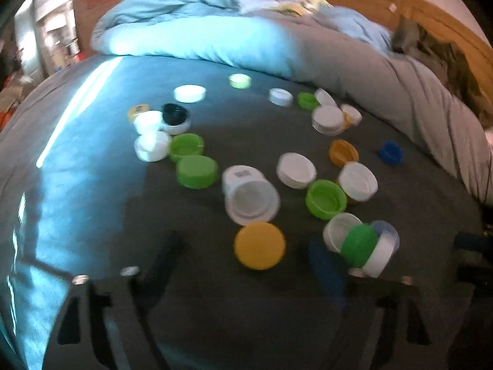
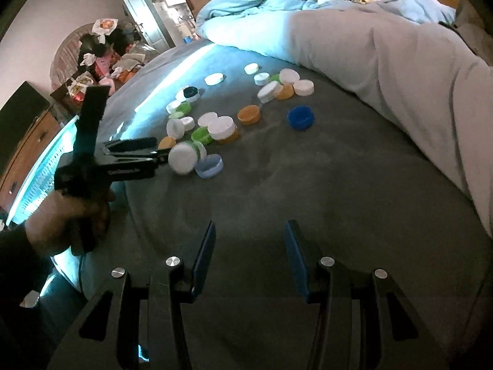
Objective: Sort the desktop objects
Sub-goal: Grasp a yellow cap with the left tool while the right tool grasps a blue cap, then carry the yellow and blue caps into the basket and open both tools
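In the left view the left gripper [image 1: 243, 265], wide open and empty, hangs over mixed caps [image 1: 295, 169] strewn from 10 to 3 o'clock, while in the right view the right gripper [image 2: 249, 252], parted and empty, faces unsorted caps at 11 o'clock, so sorting looks barely begun.

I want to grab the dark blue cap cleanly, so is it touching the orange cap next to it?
Apart. The right wrist view shows bare grey bedcover between the dark blue cap and the orange cap.
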Available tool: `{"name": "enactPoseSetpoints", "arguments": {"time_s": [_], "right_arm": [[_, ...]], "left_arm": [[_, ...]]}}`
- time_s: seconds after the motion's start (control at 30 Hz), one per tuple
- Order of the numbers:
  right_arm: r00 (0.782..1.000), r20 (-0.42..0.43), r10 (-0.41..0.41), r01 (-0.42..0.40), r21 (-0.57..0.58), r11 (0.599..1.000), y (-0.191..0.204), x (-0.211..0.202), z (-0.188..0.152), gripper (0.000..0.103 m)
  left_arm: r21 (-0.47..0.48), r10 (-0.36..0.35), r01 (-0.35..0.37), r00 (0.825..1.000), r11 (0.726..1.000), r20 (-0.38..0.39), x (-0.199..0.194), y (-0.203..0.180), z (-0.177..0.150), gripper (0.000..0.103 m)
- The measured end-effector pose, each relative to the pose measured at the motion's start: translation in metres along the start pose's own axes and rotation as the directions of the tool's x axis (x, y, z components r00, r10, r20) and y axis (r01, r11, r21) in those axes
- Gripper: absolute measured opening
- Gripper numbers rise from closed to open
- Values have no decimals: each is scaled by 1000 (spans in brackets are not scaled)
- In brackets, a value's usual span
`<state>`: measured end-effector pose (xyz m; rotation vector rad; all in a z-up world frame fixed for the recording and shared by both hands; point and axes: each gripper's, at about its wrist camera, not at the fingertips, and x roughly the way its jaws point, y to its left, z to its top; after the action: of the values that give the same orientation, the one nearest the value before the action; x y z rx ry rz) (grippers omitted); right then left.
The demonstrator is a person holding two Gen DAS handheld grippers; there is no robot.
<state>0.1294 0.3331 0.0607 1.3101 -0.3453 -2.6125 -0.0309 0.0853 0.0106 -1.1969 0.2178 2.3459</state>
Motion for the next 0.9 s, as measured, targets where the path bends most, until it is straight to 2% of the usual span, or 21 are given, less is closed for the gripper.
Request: {"name": "enactPoseSetpoints", "arguments": {"time_s": [0.03, 0.07, 0.1, 0.37, 0.6, 0.73, 0.77, 0.8, 0.9], "right_arm": [[1000, 12, -1, 1, -9, 1000, 1, -2, 2, 41], [1000, 21, 0, 0, -16, 1000, 2, -2, 4, 39], [999, 32, 2, -1, -24, 1000, 3, -3, 8, 34], [997, 71, -28, 29, -12, 1000, -20, 17, 52, 33], [996, 43, -81, 82, -32, 996, -43, 55, 87, 33], [993, 22, -118, 120, -85, 989, -40, 73, 94, 33], [990, 19, -140, 142, -100, 985, -40, 77, 93, 32], [986, 10, -165, 165, -106, 981, -40, 81, 90, 27], [982, 17, -186, 187, -113, 976, -38, 80, 85, 26]], "left_arm": [[-30, -10, 10, 1000, 1000, 9, -3, 6, 1, 52], [-57, -13, 14, 1000, 998, 14, -6, 12, 1, 38], [-72, -15, 16, 1000, 997, 17, -8, 16, 0, 35], [-59, -16, 17, 1000, 998, 25, -8, 13, -3, 34], [-48, 6, -5, 1000, 999, 22, -2, 11, -7, 34], [-69, -17, 18, 1000, 997, 21, -1, 17, -7, 34], [-69, -14, 15, 1000, 998, 21, -1, 16, -7, 34], [-63, -7, 9, 1000, 998, 21, -1, 15, -7, 34], [-58, 3, -2, 1000, 998, 21, -1, 14, -7, 33]]}}
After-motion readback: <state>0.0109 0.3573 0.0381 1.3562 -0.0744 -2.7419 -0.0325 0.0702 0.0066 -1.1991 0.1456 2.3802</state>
